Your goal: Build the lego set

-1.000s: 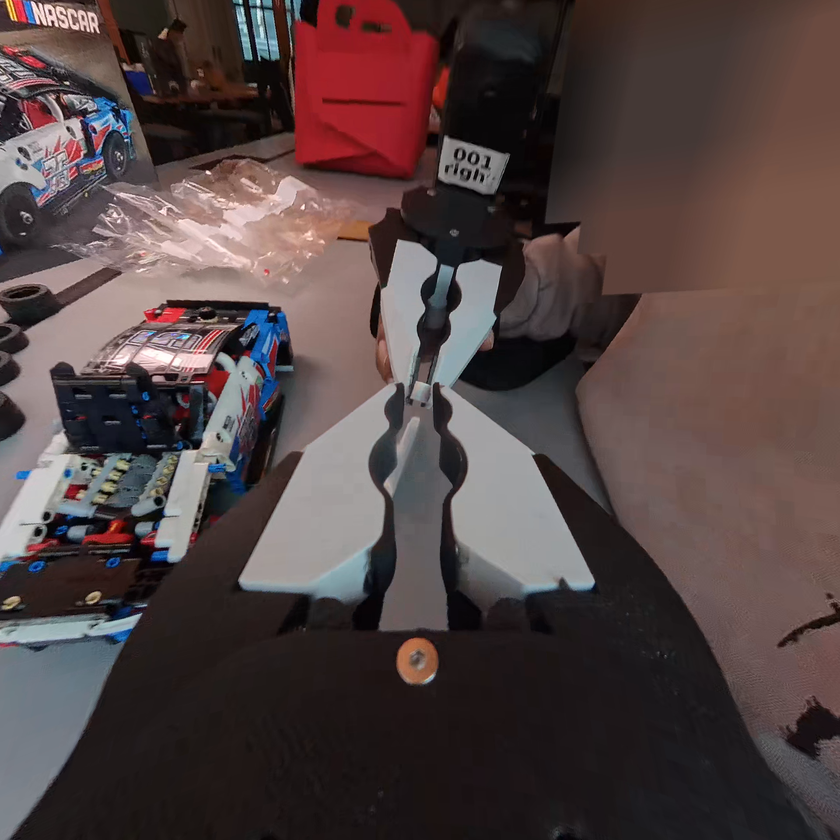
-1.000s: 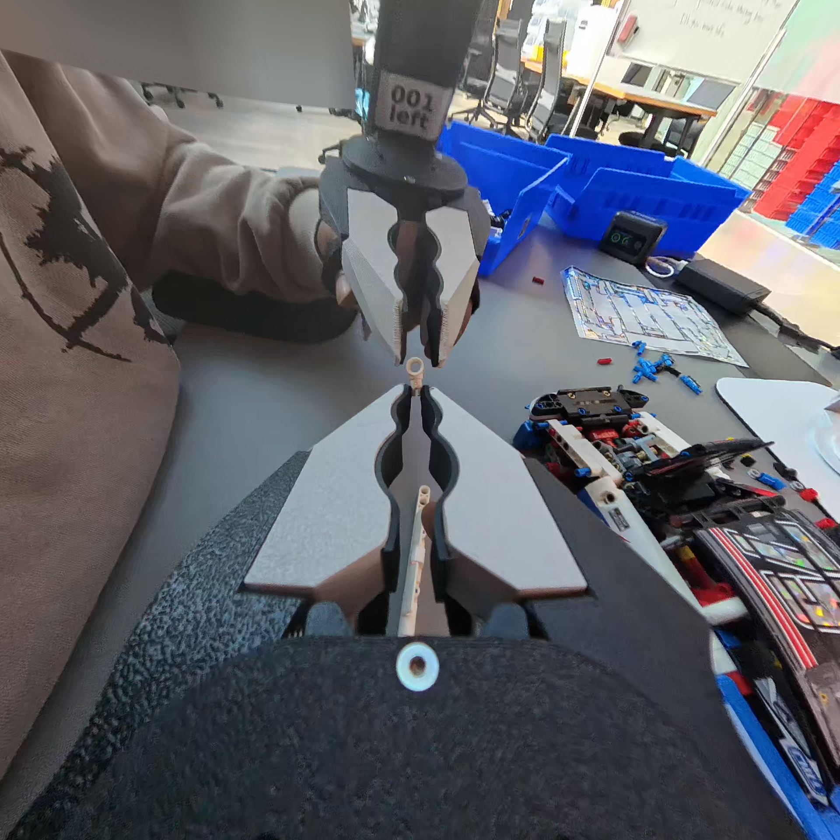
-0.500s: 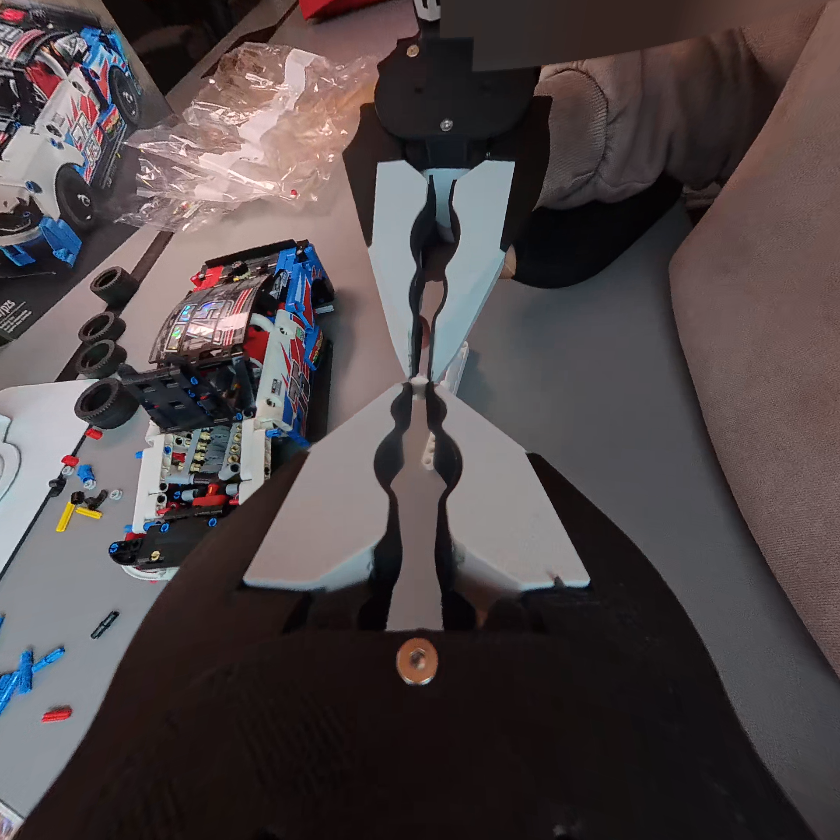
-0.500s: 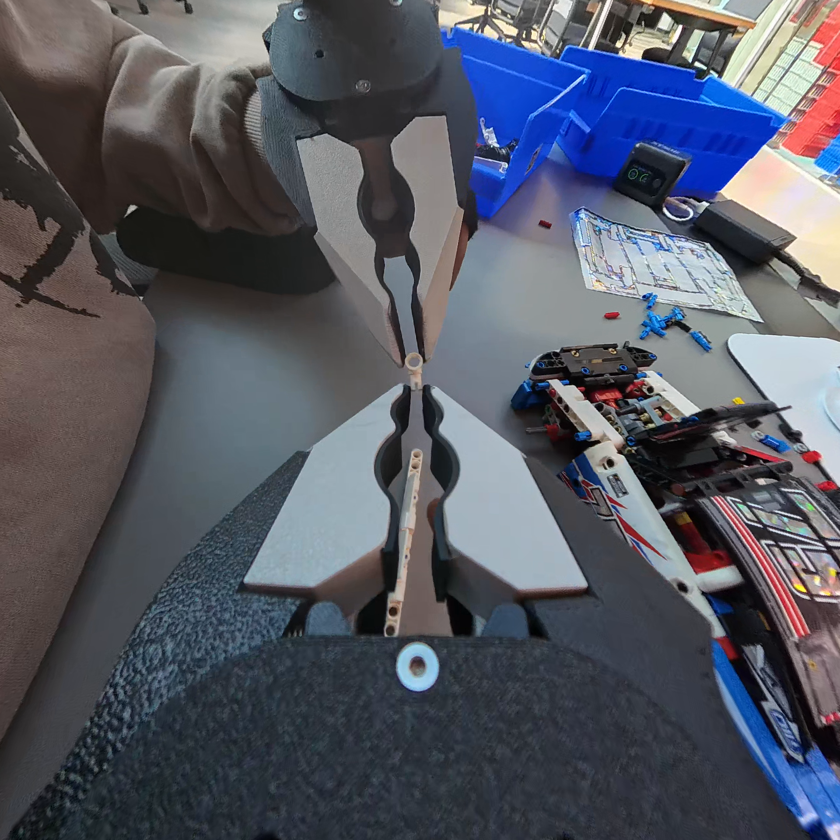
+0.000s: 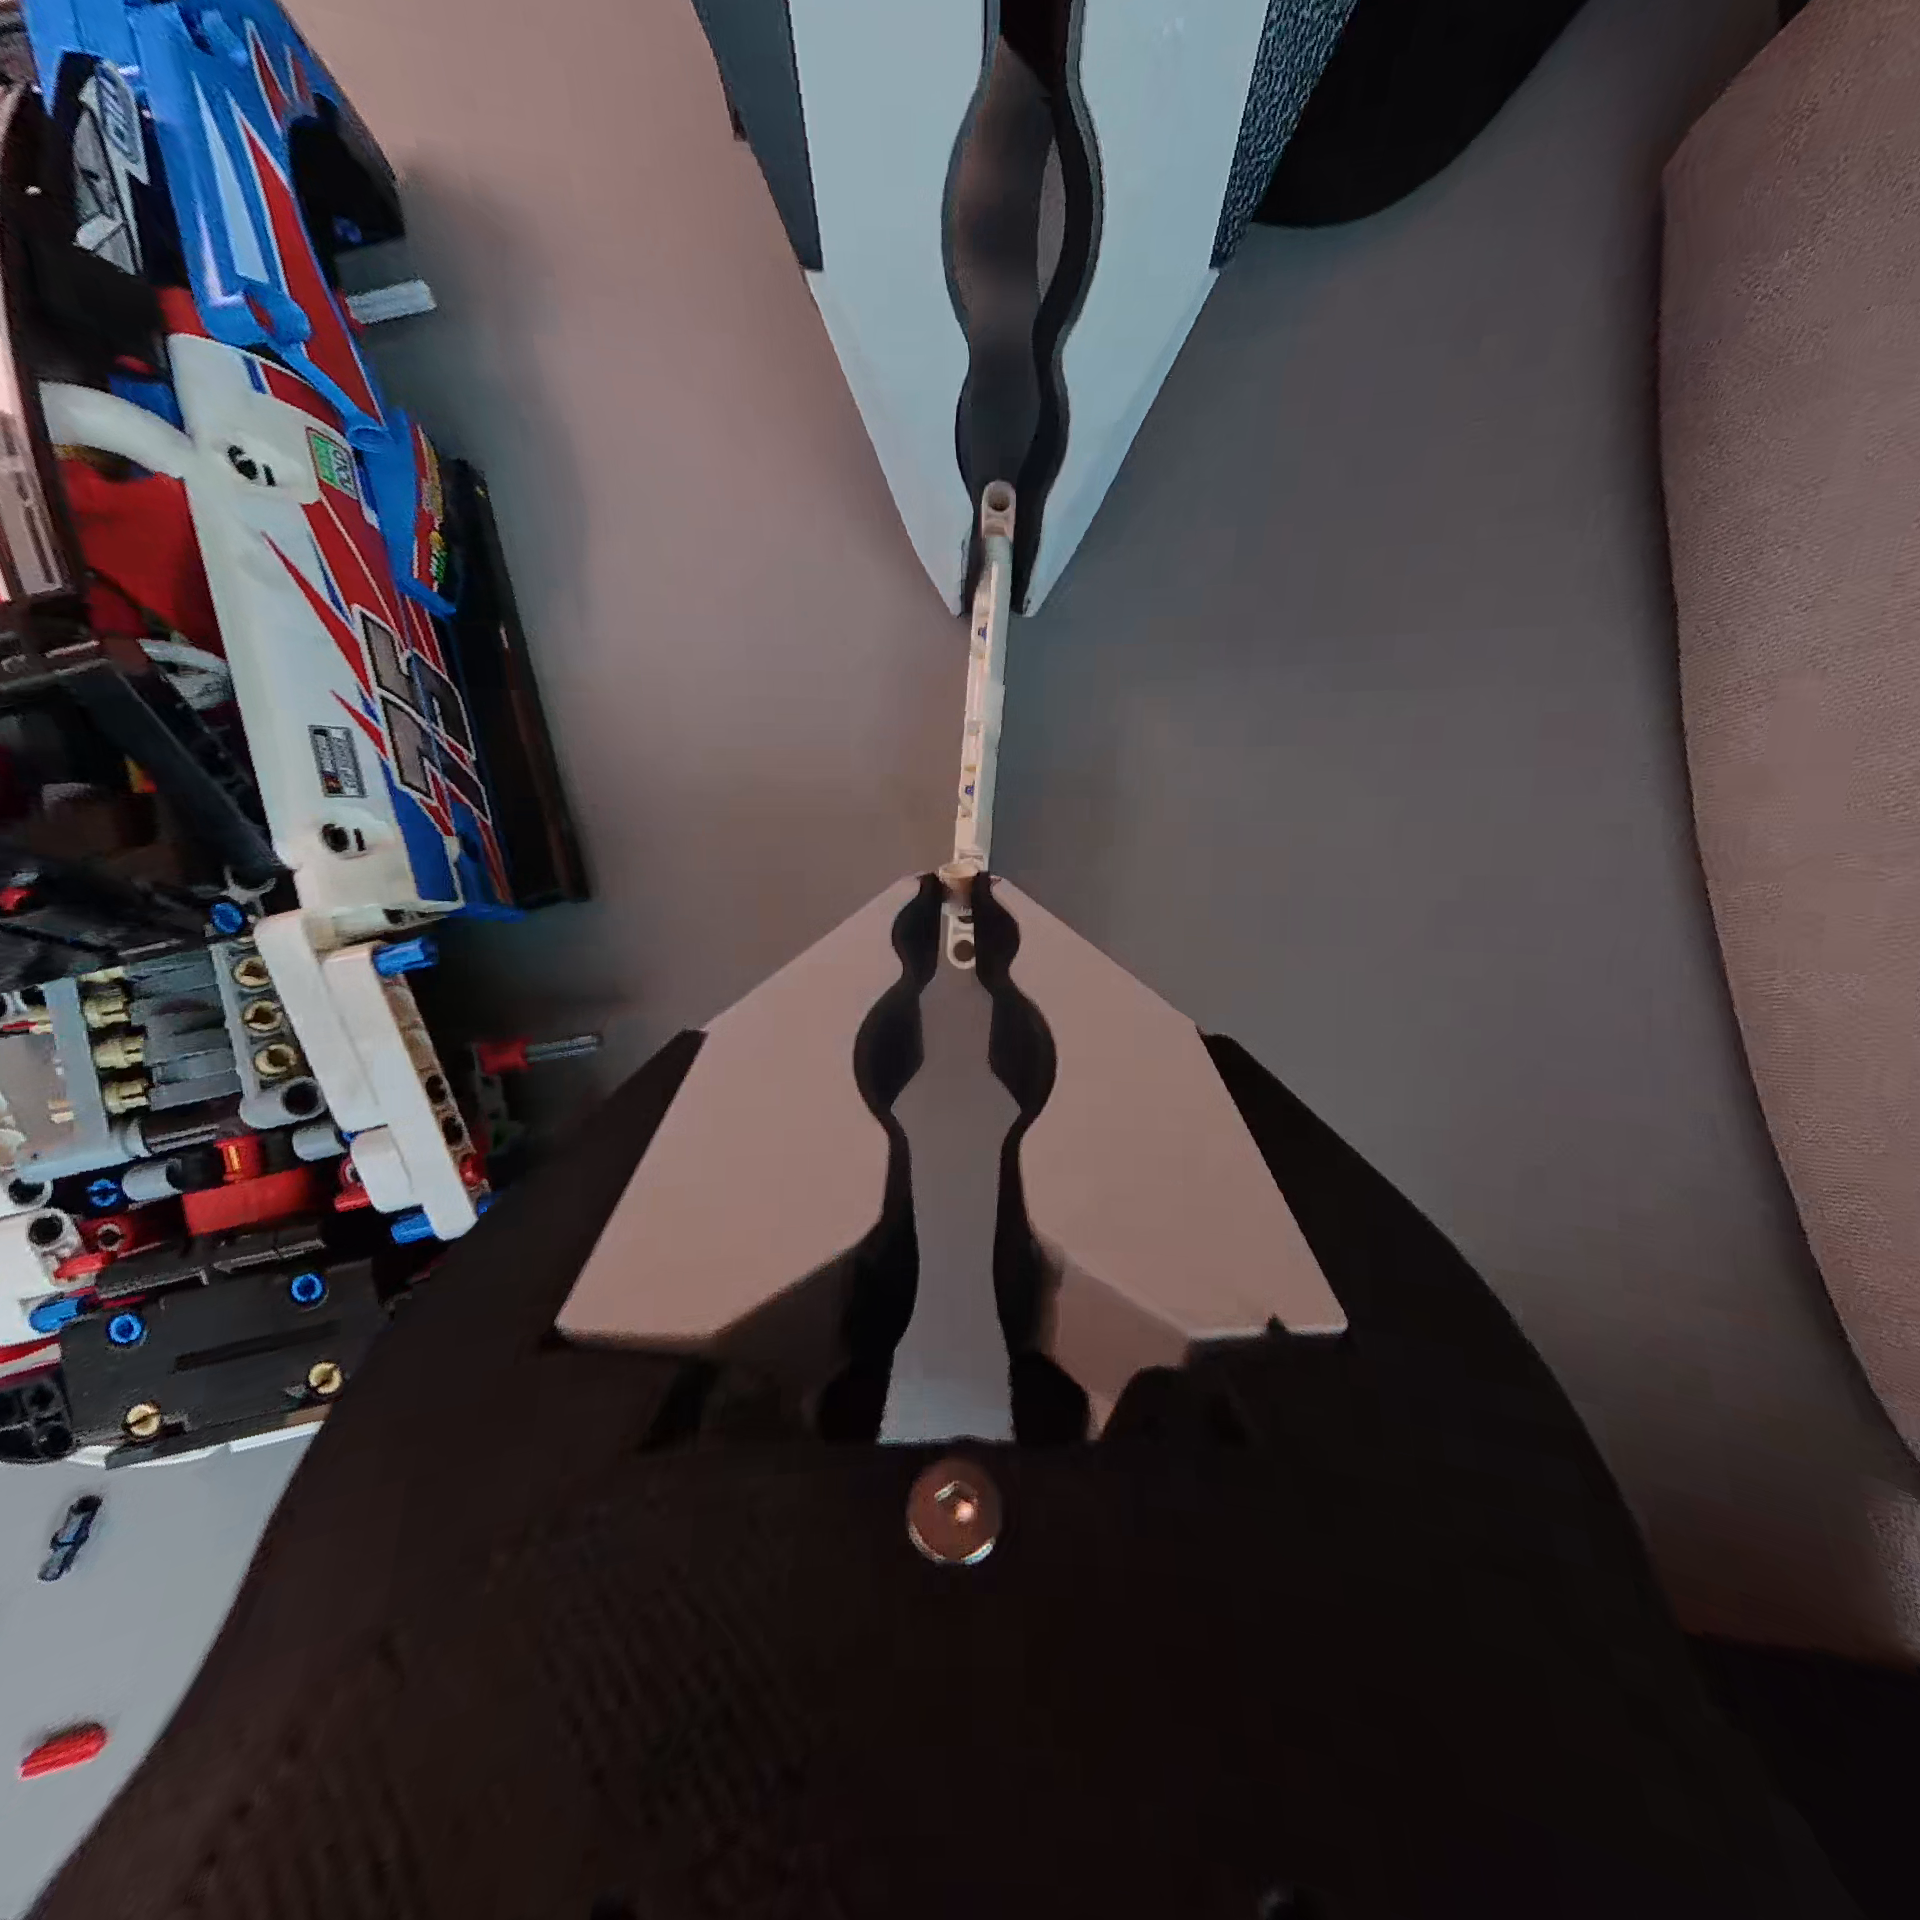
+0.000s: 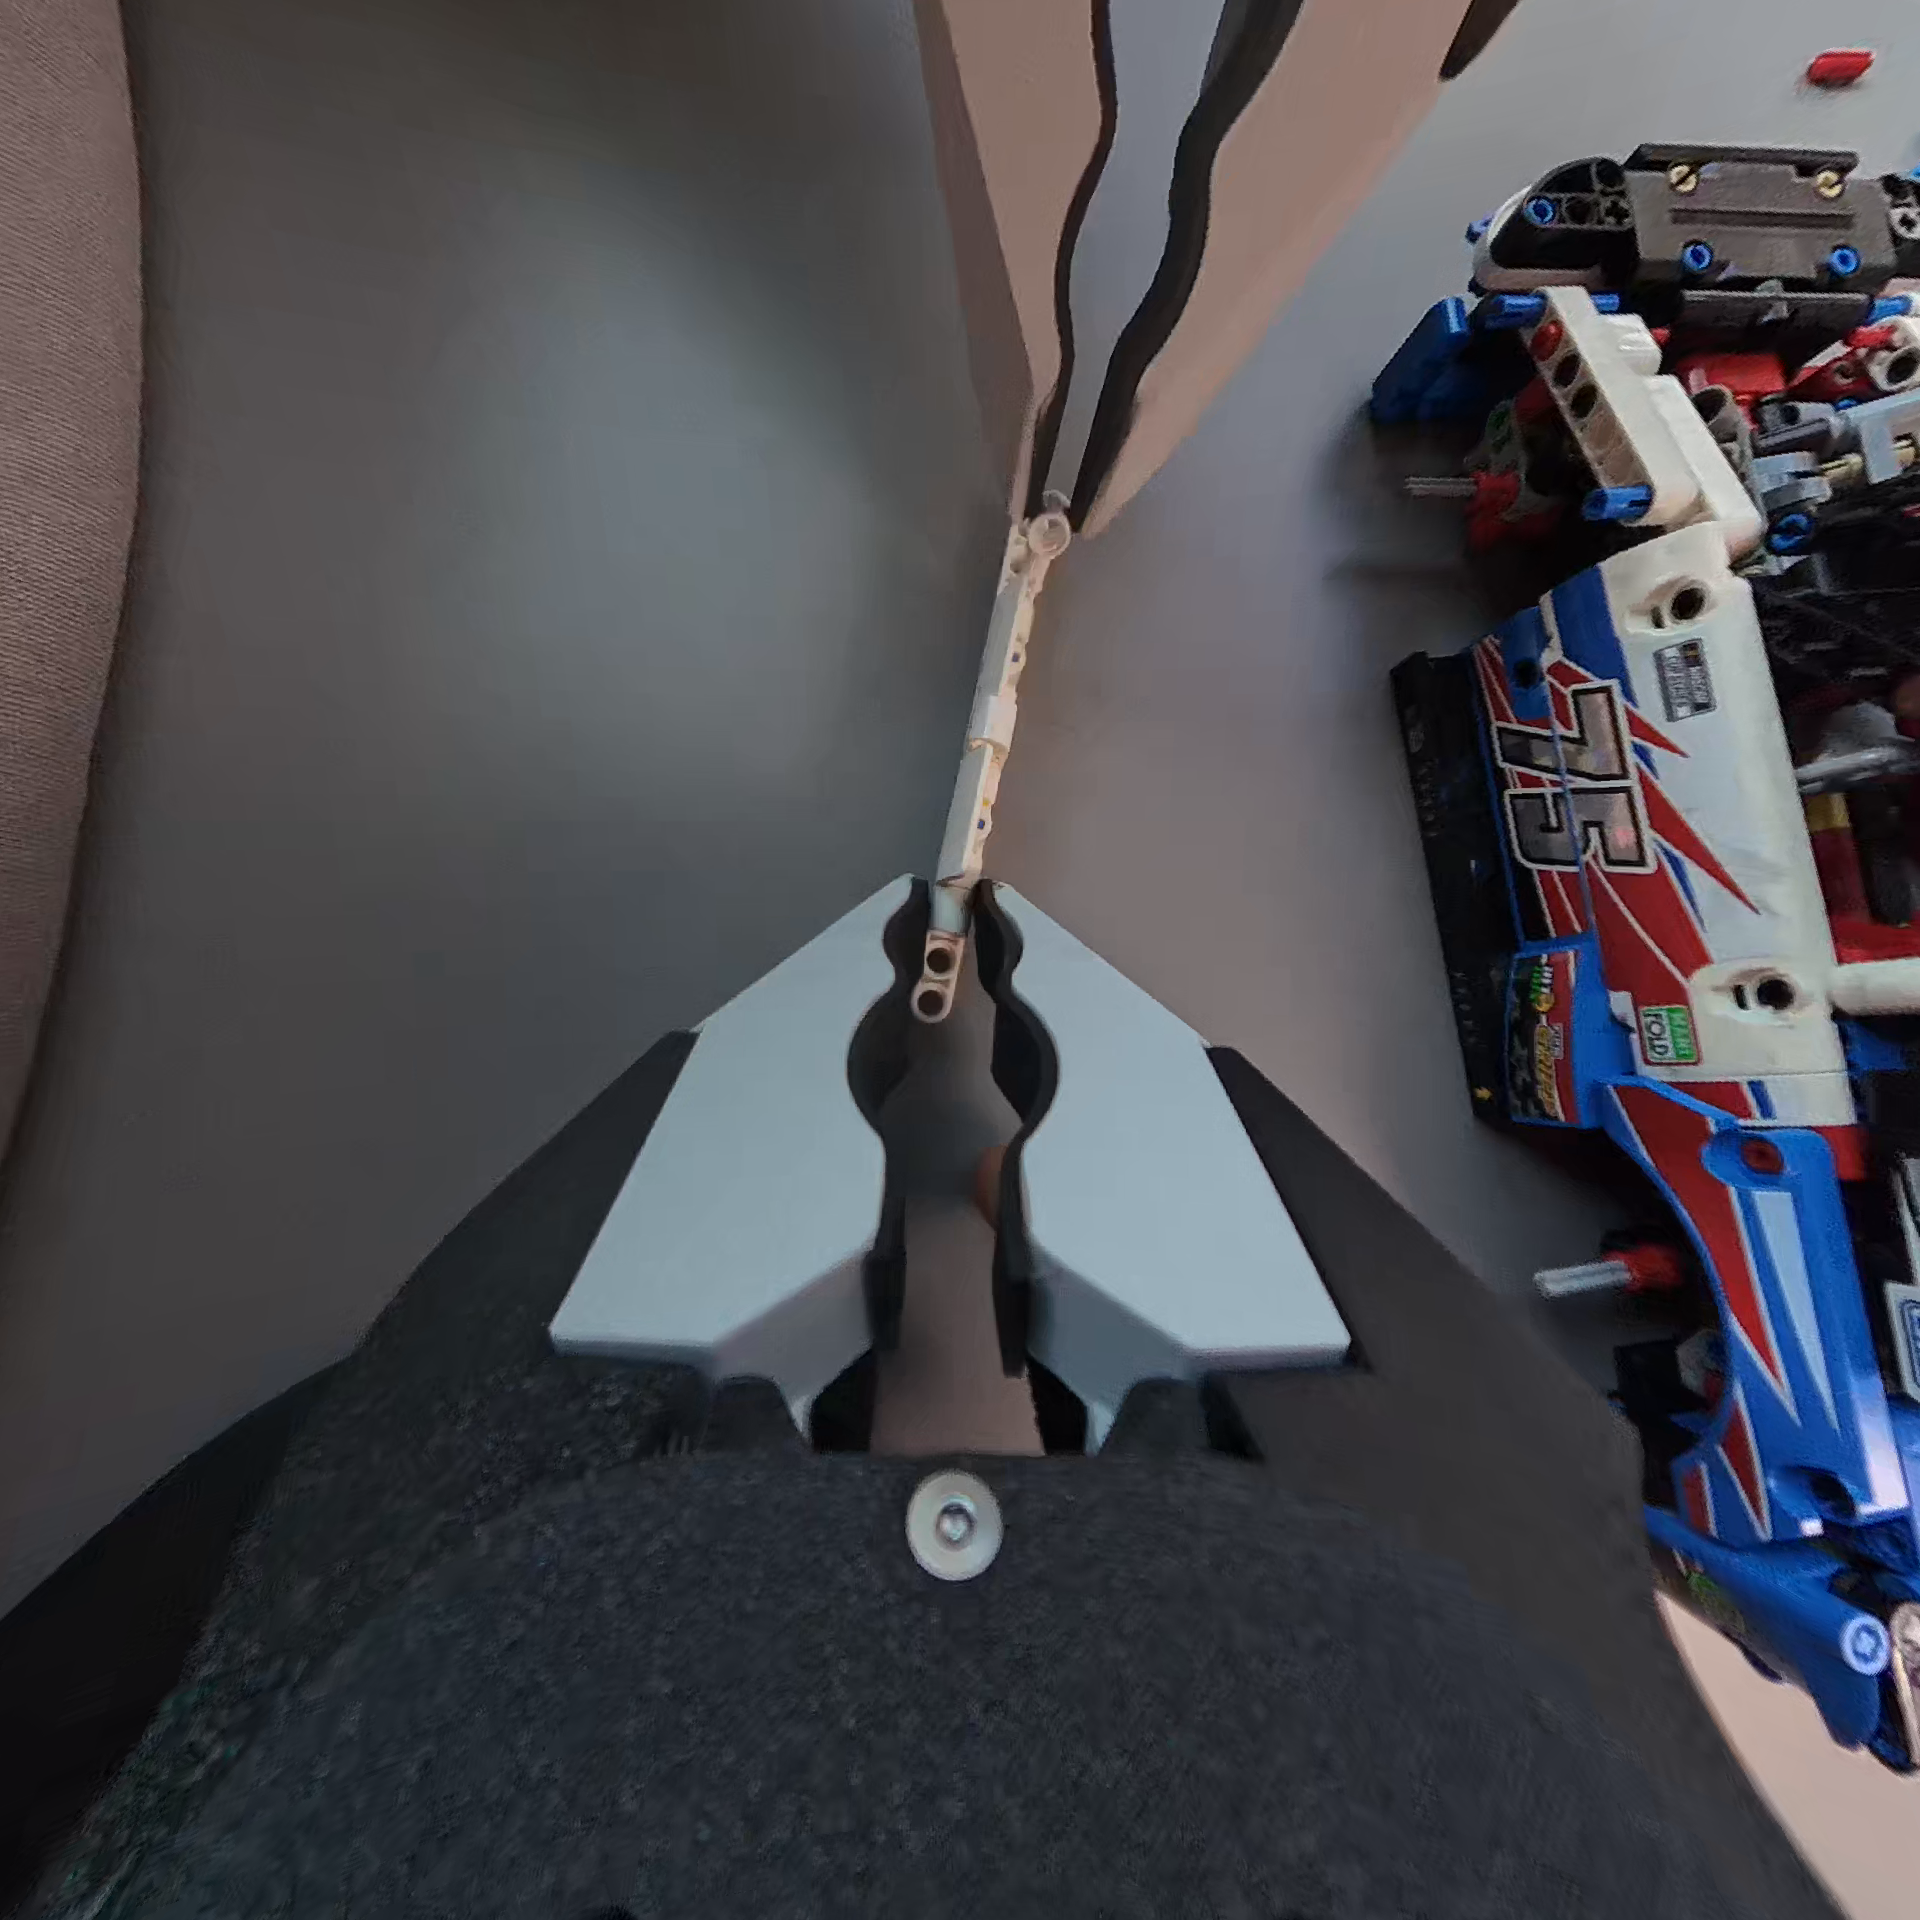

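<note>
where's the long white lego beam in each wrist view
Left wrist view: white beam at centre, running up from the left gripper tips to the right gripper.
Right wrist view: beam centre, leaning right.
Shared landmark: lego car, left edge there, right edge here.

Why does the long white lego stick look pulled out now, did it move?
Yes. The long white lego beam has slid forward out of the right gripper toward the left gripper, judged against the right gripper's own fingers; both grippers now pinch its ends.
</note>
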The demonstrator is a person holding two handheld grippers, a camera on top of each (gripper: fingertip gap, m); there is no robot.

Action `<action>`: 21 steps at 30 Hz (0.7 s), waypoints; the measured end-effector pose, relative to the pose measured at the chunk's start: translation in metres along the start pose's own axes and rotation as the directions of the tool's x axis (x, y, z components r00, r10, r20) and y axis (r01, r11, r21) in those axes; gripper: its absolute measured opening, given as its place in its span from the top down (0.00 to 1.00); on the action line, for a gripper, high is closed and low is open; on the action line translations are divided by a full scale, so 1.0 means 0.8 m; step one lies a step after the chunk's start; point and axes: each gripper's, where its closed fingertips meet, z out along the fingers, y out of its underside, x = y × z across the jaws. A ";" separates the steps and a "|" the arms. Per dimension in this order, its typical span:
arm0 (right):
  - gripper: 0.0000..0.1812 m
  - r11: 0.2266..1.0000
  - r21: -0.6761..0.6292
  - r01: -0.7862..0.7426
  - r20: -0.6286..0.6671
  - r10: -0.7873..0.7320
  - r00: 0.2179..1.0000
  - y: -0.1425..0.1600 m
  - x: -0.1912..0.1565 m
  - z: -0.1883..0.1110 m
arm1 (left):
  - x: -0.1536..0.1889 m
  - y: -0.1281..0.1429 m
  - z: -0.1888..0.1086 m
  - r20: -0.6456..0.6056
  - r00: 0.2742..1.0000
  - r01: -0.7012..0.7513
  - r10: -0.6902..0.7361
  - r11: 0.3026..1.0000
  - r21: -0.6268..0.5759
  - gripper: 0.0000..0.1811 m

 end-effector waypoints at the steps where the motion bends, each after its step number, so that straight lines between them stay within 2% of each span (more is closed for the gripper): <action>1: 0.96 1.000 0.010 0.000 0.000 0.000 1.000 -0.001 0.000 0.000 | 0.000 0.002 0.002 -0.003 1.000 -0.012 0.012 1.000 -0.026 0.97; 6: 0.97 1.000 0.019 -0.015 -0.012 0.015 1.000 -0.001 0.003 0.001 | 0.005 0.005 0.008 -0.021 0.998 -0.053 0.051 0.993 -0.108 0.97; 21: 0.97 0.994 -0.021 -0.109 0.010 0.109 0.994 -0.001 0.003 0.003 | 0.010 0.003 0.007 -0.023 0.998 -0.061 0.057 0.978 -0.198 0.97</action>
